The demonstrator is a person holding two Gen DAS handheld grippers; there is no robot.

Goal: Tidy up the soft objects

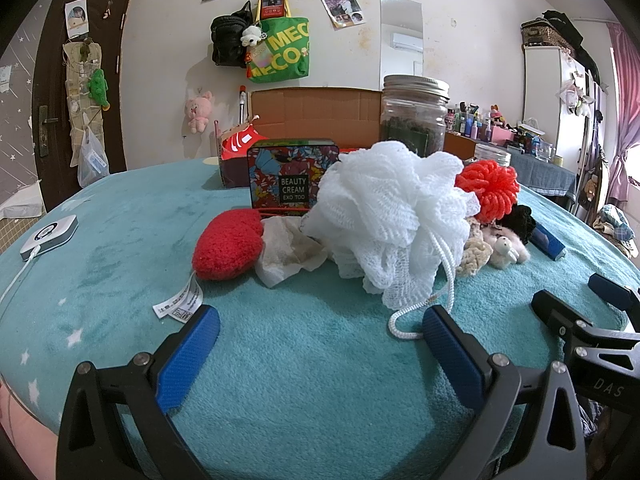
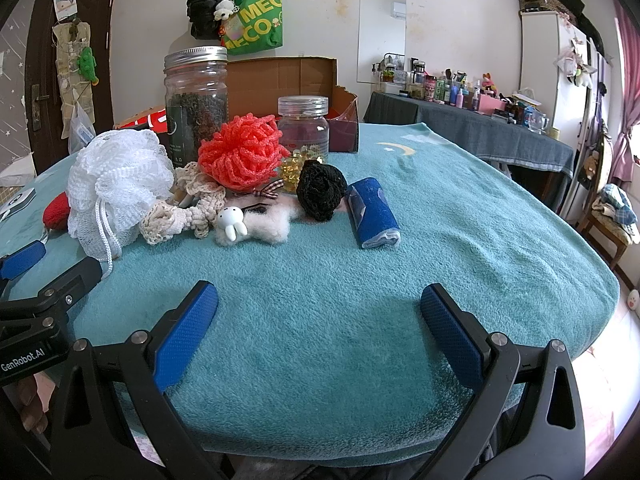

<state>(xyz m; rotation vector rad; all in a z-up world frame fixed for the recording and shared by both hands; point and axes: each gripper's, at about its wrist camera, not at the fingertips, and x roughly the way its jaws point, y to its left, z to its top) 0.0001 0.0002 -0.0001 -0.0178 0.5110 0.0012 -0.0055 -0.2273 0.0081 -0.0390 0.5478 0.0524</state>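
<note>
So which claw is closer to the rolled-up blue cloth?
Right. The right claw sits just short of the blue cloth, which lies straight ahead. The left claw faces the white puff, further left.

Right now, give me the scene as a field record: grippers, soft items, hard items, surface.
left gripper: open, empty, low over the blanket, facing the white mesh bath pouf
right gripper: open, empty, bare blanket ahead of it
soft items: red plush heart, crumpled tissue, orange-red mesh pouf, cream lace scrunchies, white fluffy bunny clip, black knit ball, rolled blue cloth
hard items: Beauty Cream tin, metal-lid jar, clear plastic jar, cardboard box
surface: teal blanket
</note>
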